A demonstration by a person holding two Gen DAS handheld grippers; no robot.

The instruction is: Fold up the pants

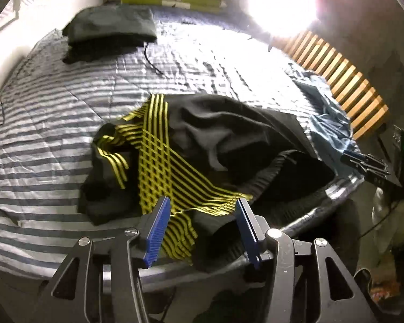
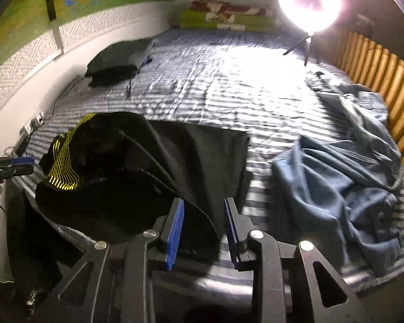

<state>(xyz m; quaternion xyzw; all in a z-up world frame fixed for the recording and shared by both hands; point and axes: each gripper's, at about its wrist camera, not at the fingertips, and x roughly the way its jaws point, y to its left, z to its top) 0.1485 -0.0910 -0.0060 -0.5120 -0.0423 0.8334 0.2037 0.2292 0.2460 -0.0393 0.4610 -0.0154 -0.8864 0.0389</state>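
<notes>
black pants (image 1: 229, 140) with yellow stripes lie bunched at the bed (image 1: 54, 140) edge; left gripper (image 1: 203, 231) and right gripper (image 2: 203, 231) jaws released, fabric between them unpinched, likely dropped for spreading.

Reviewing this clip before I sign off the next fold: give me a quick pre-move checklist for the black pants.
1. Left gripper open, nothing pinched: ok.
2. Right gripper open, pads off the cloth: ok.
3. Black pants lying on the bed: ok.
4. Pants flat and smooth: not ok, bunched at the yellow-striped part.
5. Blue garment apart from the pants: ok.
6. Fold already neat: cannot tell.
</notes>
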